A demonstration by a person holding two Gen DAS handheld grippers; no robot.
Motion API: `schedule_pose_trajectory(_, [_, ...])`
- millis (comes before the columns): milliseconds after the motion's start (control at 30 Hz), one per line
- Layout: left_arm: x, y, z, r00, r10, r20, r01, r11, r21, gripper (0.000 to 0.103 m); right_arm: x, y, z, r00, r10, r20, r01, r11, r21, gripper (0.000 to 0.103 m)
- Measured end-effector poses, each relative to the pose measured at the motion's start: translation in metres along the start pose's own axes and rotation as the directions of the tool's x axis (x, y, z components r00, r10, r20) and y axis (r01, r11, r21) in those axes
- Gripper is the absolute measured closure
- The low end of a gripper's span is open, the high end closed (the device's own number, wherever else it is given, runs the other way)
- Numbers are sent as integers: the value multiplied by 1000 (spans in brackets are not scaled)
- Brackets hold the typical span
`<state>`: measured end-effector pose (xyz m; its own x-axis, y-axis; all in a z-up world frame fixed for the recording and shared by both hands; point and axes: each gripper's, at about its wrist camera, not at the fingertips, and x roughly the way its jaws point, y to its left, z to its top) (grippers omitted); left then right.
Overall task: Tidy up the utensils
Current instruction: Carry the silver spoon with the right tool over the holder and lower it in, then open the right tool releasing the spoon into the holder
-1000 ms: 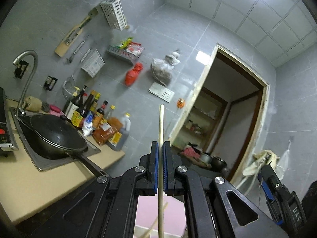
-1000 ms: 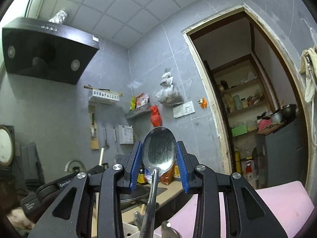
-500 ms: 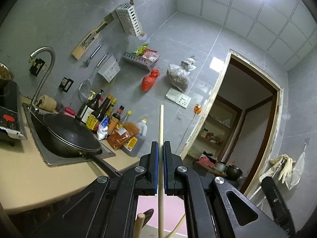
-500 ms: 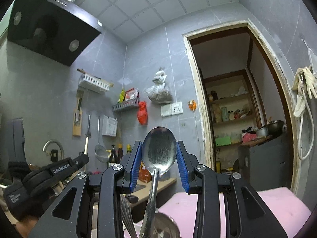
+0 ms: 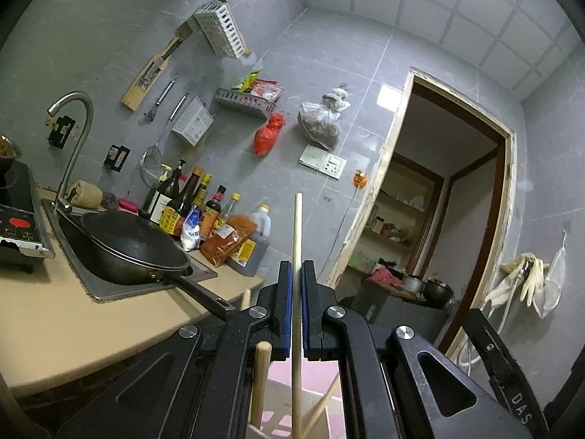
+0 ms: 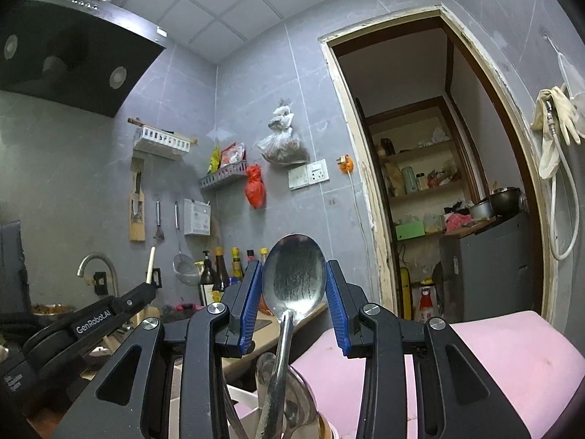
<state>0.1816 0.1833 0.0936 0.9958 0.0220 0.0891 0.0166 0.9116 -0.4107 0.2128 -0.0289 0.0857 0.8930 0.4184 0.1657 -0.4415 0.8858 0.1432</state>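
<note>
My left gripper (image 5: 296, 270) is shut on a pale wooden chopstick (image 5: 297, 234) that stands upright between the blue pads. Its lower end reaches a white holder with other wooden sticks (image 5: 260, 380) at the bottom edge. My right gripper (image 6: 293, 267) is shut on a metal spoon (image 6: 293, 274), bowl up, pinched by its edges. The spoon's handle runs down among other metal utensils (image 6: 289, 395) in a holder below. The left gripper also shows in the right wrist view (image 6: 146, 285) at lower left.
A beige counter (image 5: 55, 322) holds a sink with a black wok (image 5: 131, 248), a tap (image 5: 73, 139), several sauce bottles (image 5: 197, 205) and an induction hob (image 5: 18, 230). A pink surface (image 6: 512, 358) lies below. An open doorway (image 6: 438, 183) is to the right.
Both grippers have sunk lower with their utensils still held. More of the counter, and more sticks and metal utensils in the holder, have come into view.
</note>
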Motion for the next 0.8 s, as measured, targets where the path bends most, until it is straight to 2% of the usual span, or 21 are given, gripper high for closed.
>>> schedule_pose_trajectory(200, [-1, -13, -7, 1000, -1, -11, 2, 998, 61, 100, 0, 5, -3, 1000, 1, -10, -2, 1000, -26, 70])
schedule_pose_trajectory(333, [-1, -16, -9, 1000, 0, -8, 1, 997, 79, 98, 0, 5, -3, 1000, -6, -3, 6, 1000, -28, 65])
schedule_pose_trajectory(433, [-1, -18, -11, 1000, -2, -8, 3, 996, 84, 92, 0, 4, -3, 1000, -11, -2, 11, 1000, -26, 65])
schedule_pose_trajectory(500, [-2, -18, -11, 1000, -7, -6, 8, 997, 79, 79, -1, 3, -3, 1000, -12, 1, 12, 1000, -27, 63])
schedule_pose_trajectory(567, [-3, -17, -10, 1000, -19, -4, 19, 998, 66, 72, -2, 3, -3, 1000, -14, 7, 15, 1000, -26, 58])
schedule_pose_trajectory(800, [-6, -17, -4, 1000, -17, 5, 16, 997, 75, 67, -5, 1, 2, 999, -29, 28, 30, 999, -17, 50])
